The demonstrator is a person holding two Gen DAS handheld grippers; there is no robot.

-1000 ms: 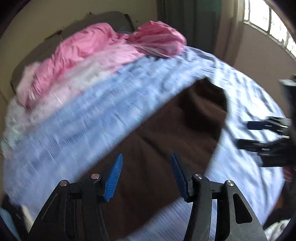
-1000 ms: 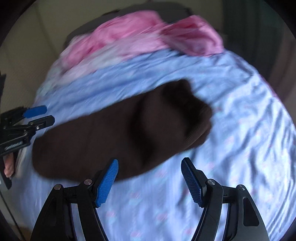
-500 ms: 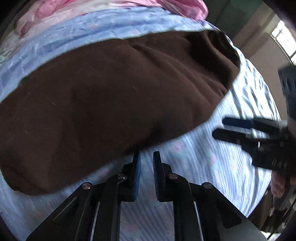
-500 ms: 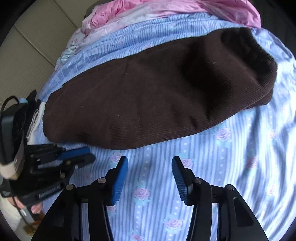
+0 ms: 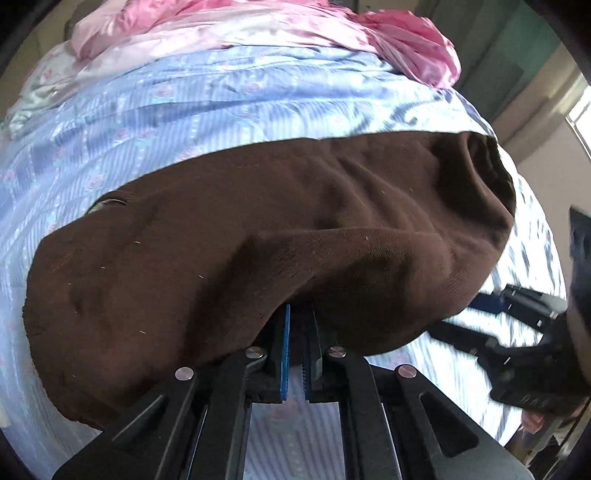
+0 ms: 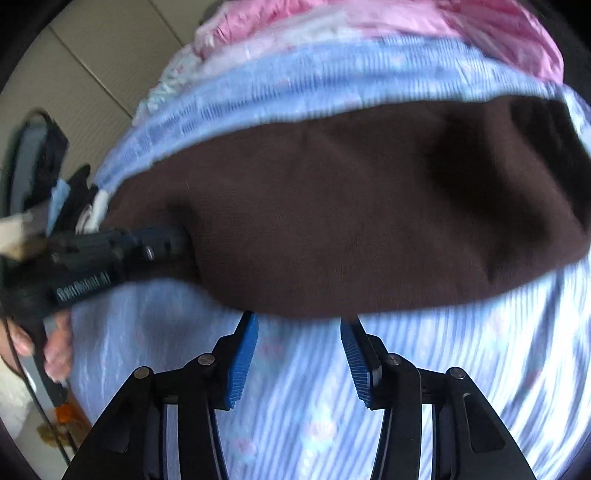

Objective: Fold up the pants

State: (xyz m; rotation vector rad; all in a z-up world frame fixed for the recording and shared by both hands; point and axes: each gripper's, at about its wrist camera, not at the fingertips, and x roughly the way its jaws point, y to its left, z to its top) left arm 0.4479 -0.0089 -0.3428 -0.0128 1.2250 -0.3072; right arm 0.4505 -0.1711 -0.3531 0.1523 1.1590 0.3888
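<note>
Dark brown pants lie folded lengthwise across a blue striped, rose-print bedsheet. My left gripper is shut on the near edge of the pants, with the cloth bunched up over its fingertips. In the right wrist view the left gripper reaches in from the left onto the pants. My right gripper is open and empty, with its blue pads just short of the near edge of the pants. It also shows in the left wrist view at the right end of the pants.
Pink and white bedding is heaped along the far side of the bed. A beige wall and the bed's left edge are at the left. A window and a curtain are at the far right.
My left gripper has closed and pushed into the near edge of the pants, which now bunches over it. My right gripper has moved up to the pants' edge and stays open.
</note>
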